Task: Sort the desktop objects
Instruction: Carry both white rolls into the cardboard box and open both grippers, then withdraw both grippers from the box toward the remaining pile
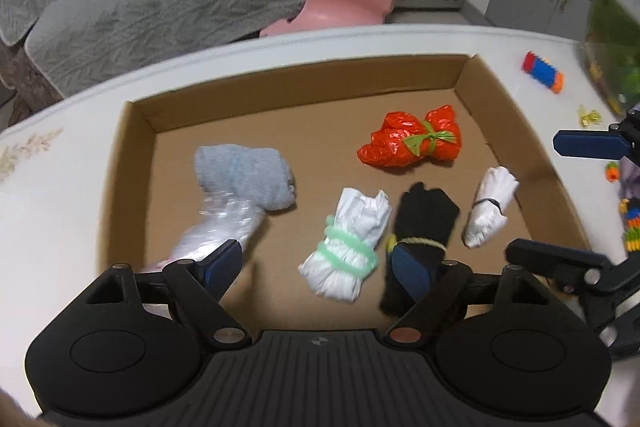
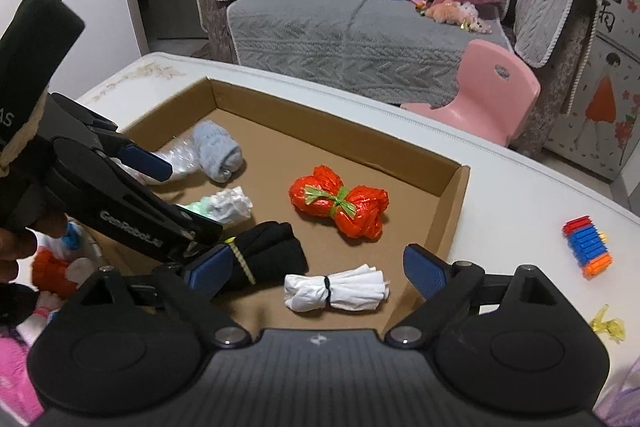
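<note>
Both grippers are hanging over the cardboard tray (image 1: 460, 71), which is lying on the white table (image 1: 460, 39); inside the tray six tied bundles are resting on the floor of it.

The left gripper (image 1: 320, 267) is standing with its jaws spread apart and pressing on nothing; the white bundle with the green tie (image 1: 348, 251) is lying in the gap between the two blue pads, but I see no pad touching it; the black bundle with the yellow cord (image 1: 424, 223) is lying partly behind the right pad, and the clear plastic bundle (image 1: 216, 231) behind the left one, with the grey cloth roll (image 1: 244, 179) just beyond it.

The right gripper (image 2: 316, 273) is also standing released; the small white bundle with the black band (image 2: 336, 291) is lying between its fingers, near the front wall of the tray, and nothing is clamping it; its long axis is running across the opening, from one pad toward the other, so the jaws would be meeting its ends and not its waist.

The red bundle (image 2: 340, 203) is lying farther in, well apart from both tools; the right gripper seems to me the nearer one to it.

Outside the tray, a stack of coloured blocks (image 2: 588, 247) is waiting on the table at the right; for this piece, I am judging the right hand is better placed.
</note>
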`<state>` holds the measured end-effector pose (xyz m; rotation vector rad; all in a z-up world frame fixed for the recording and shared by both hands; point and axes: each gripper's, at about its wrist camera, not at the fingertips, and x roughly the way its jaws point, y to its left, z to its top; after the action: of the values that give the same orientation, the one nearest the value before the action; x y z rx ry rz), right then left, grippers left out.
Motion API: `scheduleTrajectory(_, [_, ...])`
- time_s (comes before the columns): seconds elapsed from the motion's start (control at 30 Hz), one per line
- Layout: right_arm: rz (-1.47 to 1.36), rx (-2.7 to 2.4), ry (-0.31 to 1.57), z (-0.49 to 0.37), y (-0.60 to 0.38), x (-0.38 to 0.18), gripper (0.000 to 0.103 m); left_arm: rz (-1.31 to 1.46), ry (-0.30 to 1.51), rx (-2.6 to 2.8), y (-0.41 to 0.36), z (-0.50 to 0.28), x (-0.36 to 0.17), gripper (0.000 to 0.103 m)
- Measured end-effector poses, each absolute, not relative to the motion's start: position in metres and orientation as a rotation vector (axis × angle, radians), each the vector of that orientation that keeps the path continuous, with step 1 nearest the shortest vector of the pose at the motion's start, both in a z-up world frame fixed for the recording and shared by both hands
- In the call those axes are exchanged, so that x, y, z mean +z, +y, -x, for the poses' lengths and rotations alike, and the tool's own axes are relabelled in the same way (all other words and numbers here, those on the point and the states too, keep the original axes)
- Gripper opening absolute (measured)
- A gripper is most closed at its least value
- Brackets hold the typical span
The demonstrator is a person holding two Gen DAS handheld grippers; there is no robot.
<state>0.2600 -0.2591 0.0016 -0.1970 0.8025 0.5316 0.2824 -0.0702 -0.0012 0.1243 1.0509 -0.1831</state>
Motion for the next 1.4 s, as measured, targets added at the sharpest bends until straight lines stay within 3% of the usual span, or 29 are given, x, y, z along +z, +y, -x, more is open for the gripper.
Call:
scheduleTrajectory(0.33, [0.130,0.575,0.728,-0.191,-0.275,0.032,0.098,-0.107,0.855,-0.224,-0.007,-0.192,0.056,0.089])
scheduleTrajectory(0.43, [0.095,0.584,0.728,-0.175,-0.278,0.033,0.099,-0.142,0.820,-0.198,0.013,-0.166,0.053,0.097])
scheduleTrajectory(0.6, [0.082,0.574,0.740,-0.157,-0.274,0.024,0.100,-0.159,0.813,-0.176,0.036,-0.138,0.027,0.100])
scheduleTrajectory(1.4, [0.032,0.438,0.869,-0.164,-0.246,-0.047,0.096,-0.139,0.891,-0.123,0.040,-0.176,-0.031,0.102])
